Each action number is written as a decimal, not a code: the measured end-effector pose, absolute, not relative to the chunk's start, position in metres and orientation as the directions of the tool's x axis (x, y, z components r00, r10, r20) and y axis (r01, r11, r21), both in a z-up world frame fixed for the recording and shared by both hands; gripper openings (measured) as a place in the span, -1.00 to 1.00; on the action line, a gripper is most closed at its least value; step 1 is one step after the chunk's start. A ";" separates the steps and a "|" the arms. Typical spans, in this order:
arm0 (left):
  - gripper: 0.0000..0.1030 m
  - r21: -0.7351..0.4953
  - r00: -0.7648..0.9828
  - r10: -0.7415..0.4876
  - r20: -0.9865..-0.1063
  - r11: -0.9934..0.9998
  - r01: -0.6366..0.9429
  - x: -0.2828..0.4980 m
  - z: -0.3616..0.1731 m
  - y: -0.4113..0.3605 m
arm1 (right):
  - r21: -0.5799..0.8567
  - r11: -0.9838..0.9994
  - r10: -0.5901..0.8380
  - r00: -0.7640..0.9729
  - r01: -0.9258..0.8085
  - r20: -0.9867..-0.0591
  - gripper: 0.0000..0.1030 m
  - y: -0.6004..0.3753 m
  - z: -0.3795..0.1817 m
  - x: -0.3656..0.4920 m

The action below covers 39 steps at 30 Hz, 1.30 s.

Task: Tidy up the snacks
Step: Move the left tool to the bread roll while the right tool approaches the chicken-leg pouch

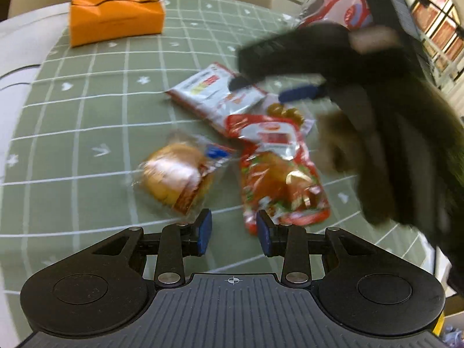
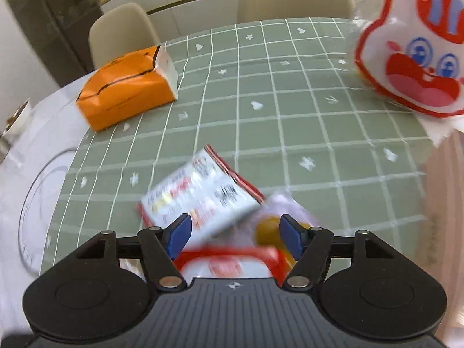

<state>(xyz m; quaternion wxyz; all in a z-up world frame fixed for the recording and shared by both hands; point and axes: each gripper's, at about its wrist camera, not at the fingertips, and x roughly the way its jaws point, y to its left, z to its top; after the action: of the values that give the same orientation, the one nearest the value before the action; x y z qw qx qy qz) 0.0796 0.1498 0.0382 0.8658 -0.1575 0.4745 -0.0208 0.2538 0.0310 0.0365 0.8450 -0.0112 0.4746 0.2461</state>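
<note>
On the green checked surface (image 2: 290, 121), snack packets lie in a loose heap near the orange box (image 2: 127, 92).

Print on the white-and-red packet (image 2: 200, 194) and the red pouch (image 1: 278, 174) is too blurred to read; a wrapped bun (image 1: 177, 174) sits just beside them. A rabbit-face bag (image 2: 411, 58) lies farther off. Left hand-held gripper (image 1: 234, 236) is spread, nothing between; right hand-held gripper (image 2: 233, 235) stands wide over the packets, pinching nothing.
</note>
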 end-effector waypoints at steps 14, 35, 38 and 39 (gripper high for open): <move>-0.26 -0.256 0.547 -0.199 -0.813 0.966 -0.030 0.071 0.053 0.164 | 0.072 0.838 0.339 0.412 -0.541 -0.846 0.50 0.071 0.022 0.244; -0.26 -0.293 0.621 -0.178 -0.763 0.952 -0.086 0.099 0.045 0.209 | 0.059 0.886 0.306 0.484 -0.461 -0.820 0.42 -0.073 0.044 0.105; -0.26 -0.310 0.637 -0.199 -0.745 0.948 -0.065 0.102 0.040 0.217 | 0.067 0.915 0.297 0.551 -0.399 -0.780 0.52 -0.093 0.057 0.090; -0.26 -0.305 0.634 -0.209 -0.745 0.951 -0.045 0.104 0.040 0.215 | 0.059 0.927 0.278 0.569 -0.371 -0.774 0.52 -0.099 0.059 0.085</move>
<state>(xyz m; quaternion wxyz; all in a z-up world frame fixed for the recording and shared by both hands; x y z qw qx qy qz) 0.1035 0.2146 0.0400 0.8914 -0.1489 0.4255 -0.0459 0.0853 -0.0994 0.0590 0.8841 -0.0549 0.4262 0.1834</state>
